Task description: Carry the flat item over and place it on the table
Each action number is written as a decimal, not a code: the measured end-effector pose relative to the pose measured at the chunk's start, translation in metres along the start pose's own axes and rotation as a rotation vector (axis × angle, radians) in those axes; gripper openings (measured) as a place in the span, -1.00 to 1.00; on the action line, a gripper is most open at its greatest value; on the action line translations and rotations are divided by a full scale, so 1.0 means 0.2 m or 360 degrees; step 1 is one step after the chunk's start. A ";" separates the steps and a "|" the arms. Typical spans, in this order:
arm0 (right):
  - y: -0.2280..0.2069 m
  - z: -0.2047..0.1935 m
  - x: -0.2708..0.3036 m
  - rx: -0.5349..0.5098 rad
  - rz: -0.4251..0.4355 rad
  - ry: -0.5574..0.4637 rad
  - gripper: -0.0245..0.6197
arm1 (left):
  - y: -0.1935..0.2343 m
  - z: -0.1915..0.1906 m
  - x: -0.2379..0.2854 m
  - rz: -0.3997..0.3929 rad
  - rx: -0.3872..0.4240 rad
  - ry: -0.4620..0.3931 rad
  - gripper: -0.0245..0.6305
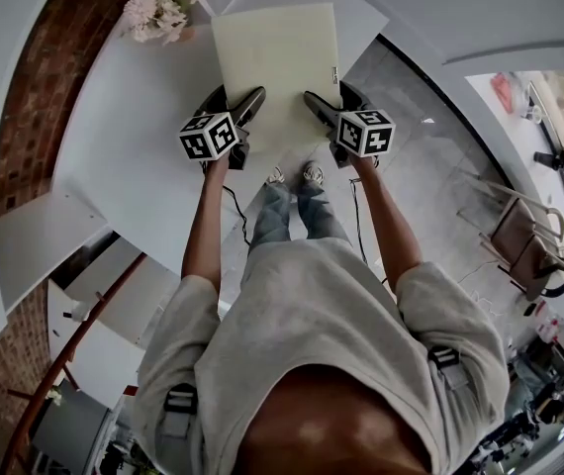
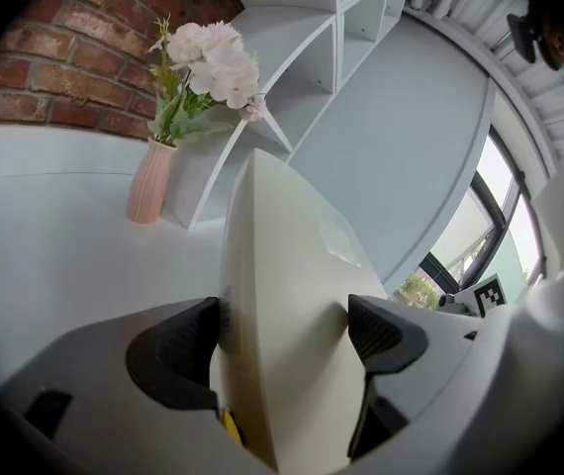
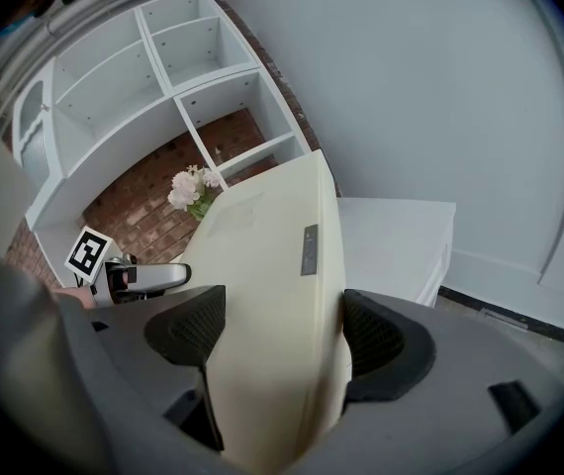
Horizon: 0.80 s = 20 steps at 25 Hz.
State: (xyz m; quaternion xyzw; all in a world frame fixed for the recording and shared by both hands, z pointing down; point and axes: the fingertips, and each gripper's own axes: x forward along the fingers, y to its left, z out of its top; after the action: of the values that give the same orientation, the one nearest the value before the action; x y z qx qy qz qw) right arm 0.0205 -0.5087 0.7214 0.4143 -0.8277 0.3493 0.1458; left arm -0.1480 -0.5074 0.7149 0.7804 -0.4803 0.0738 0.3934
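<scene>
1. The left gripper (image 1: 245, 105) (image 2: 284, 332) is clamping the board (image 1: 280, 67) (image 2: 282, 265) (image 3: 267, 265) at its near left corner. In its own view both dark pads are pressing on the cream faces.
2. The right gripper (image 1: 320, 107) (image 3: 274, 336) is gripping the near right corner the same way, with a jaw sitting tight on each face.
3. The board is lying roughly level in front of the person. Its far part is reaching over the white table (image 1: 129, 156) (image 2: 54, 255), and its near edge is hanging over the floor (image 1: 411, 166).
4. Whether the board is touching the table or hovering above it cannot be told from any view.
5. In the head view only the upper jaw of each gripper is showing, with the lower jaws hiding under the board.
6. A small dark strip (image 3: 309, 250) is sitting on the board's right edge, too small to read.
7. A yellow fleck (image 2: 231, 424) is peeking out below the board by the left jaw, and what it is cannot be made out.
8. A pink vase (image 2: 150, 181) of pale flowers (image 1: 158, 13) (image 2: 208, 62) (image 3: 191, 188) is standing on the table beyond the board's far left corner. It is beside a white shelf (image 2: 341, 8) (image 3: 163, 67) and in front of a brick wall (image 1: 25, 137).
9. The person's shoes (image 1: 297, 176) are showing just past the board's near edge, with the legs partly covered by the shirt.
</scene>
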 end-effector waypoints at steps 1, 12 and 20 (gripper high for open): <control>-0.02 -0.01 0.02 0.0007 -0.0005 0.0009 0.30 | 0.01 -0.01 0.02 0.0001 -0.0008 0.0008 0.33; -0.15 -0.05 0.17 0.0127 -0.0036 0.0073 0.29 | 0.14 -0.06 0.20 0.0040 -0.0124 0.0111 0.33; -0.20 -0.05 0.25 0.0178 -0.0051 0.0091 0.29 | 0.22 -0.07 0.27 0.0085 -0.0197 0.0176 0.33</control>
State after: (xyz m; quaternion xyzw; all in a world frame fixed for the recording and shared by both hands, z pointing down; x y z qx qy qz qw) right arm 0.0207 -0.5474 0.7730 0.4249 -0.7955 0.4045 0.1517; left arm -0.1518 -0.5460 0.7749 0.7364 -0.4821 0.0974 0.4646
